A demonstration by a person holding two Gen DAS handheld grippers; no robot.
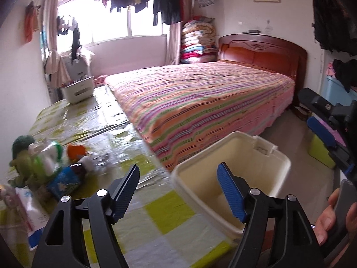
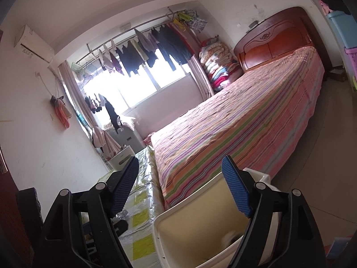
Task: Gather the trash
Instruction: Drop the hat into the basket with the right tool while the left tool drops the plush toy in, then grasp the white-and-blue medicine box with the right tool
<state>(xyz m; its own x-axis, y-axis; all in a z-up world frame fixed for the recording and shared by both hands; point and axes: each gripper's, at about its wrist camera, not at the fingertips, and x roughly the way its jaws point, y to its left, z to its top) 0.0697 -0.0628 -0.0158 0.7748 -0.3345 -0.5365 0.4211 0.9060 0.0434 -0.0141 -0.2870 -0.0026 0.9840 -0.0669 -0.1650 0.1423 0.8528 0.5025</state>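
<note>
A cream plastic bin stands beside the table, between it and the bed; it also shows in the right wrist view, with a small blurred whitish item inside near its bottom. My left gripper is open and empty, above the table edge and the bin's rim. My right gripper is open and empty, above the bin; it also shows at the right edge of the left wrist view. A pile of wrappers and trash lies on the table at the left.
The table has a green and white checked glossy cover. A white box stands at its far end. A bed with a striped cover runs along the table's right side. Green and blue bins stand on the floor at right.
</note>
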